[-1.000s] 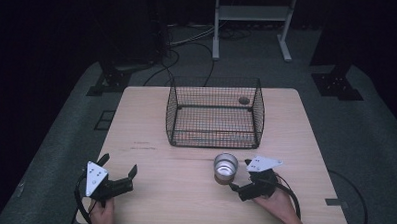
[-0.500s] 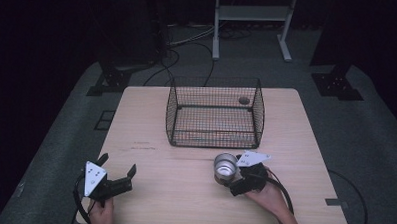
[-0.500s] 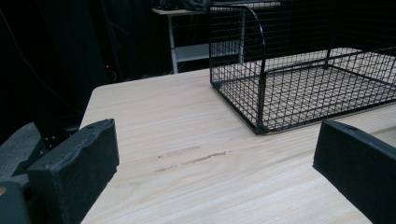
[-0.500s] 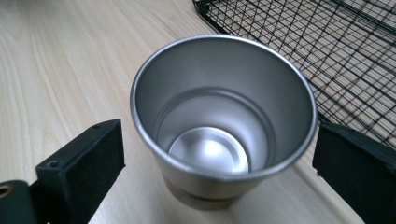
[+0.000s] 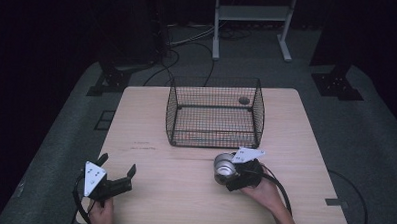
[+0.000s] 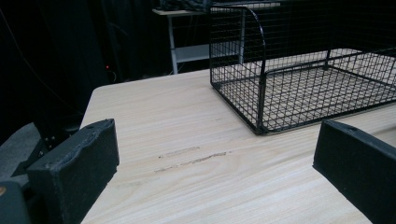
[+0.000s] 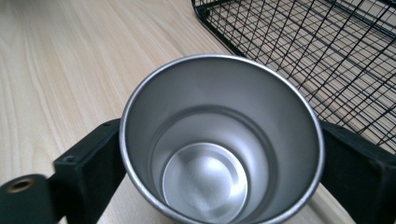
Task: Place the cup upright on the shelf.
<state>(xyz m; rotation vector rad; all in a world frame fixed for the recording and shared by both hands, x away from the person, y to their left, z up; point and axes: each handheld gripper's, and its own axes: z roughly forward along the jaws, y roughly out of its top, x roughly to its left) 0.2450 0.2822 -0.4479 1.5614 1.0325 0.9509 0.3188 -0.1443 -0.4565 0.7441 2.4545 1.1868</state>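
Right gripper has just been closing and now I've got it clamped on the cup (basket next, likely); left gripper open.

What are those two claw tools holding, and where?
The right gripper clamps a steel cup across its outer wall, just under the rim. The left gripper holds nothing.

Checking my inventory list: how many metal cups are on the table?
1. The metal cup stands just in front of the wire basket, between the jaws of the right gripper, which have just been closing on it.
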